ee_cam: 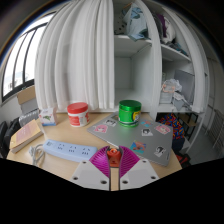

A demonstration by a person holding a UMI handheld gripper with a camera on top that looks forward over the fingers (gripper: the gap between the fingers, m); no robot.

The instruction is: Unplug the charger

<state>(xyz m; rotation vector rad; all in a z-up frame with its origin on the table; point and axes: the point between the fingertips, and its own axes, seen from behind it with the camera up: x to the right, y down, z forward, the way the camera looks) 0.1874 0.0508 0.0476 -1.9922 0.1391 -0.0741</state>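
My gripper is low over a wooden table. Its two magenta pads close in on a small orange-red charger held between the fingertips. A white power strip lies flat on the table just left of the fingers, its near end close to the left pad. The charger sits to the right of the strip's end. I cannot see its prongs or any cable.
A red tub with a white lid and a green tub stand beyond the fingers. Flat cards or stickers lie to the right. White curved panels and shelves rise behind the table; a window is at the left.
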